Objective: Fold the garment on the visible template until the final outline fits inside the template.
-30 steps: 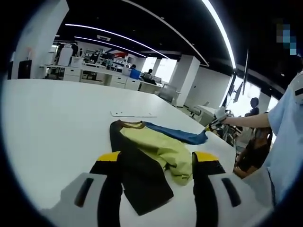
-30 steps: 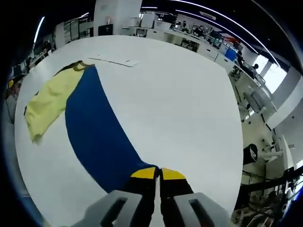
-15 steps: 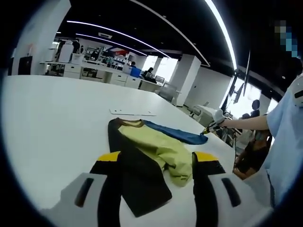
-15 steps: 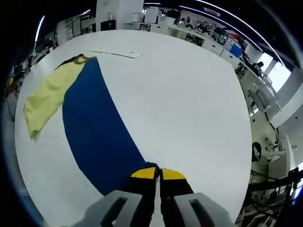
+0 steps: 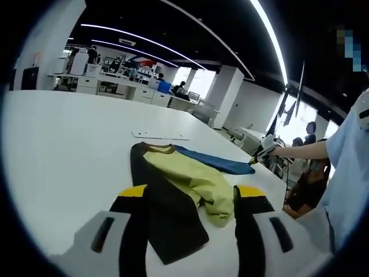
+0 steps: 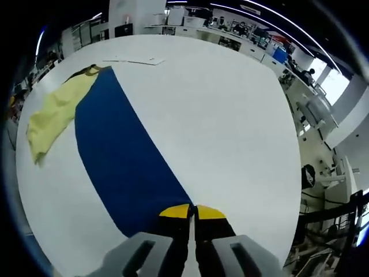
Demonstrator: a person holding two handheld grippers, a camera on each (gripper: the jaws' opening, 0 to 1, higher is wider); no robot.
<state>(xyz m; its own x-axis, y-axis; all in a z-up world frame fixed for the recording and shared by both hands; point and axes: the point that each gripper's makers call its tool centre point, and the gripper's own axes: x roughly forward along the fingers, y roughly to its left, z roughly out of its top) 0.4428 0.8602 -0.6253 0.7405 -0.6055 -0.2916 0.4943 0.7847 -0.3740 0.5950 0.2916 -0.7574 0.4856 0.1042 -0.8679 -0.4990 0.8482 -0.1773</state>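
The garment, with black, yellow and blue panels, lies spread on the white bench. The right tool is clenched on the edge of its blue panel, near the bench edge beside the person. The left tool is released, jaws apart over the black and yellow part. A thin white template lies flat just beyond the collar.

Distant office desks, perhaps occupied.
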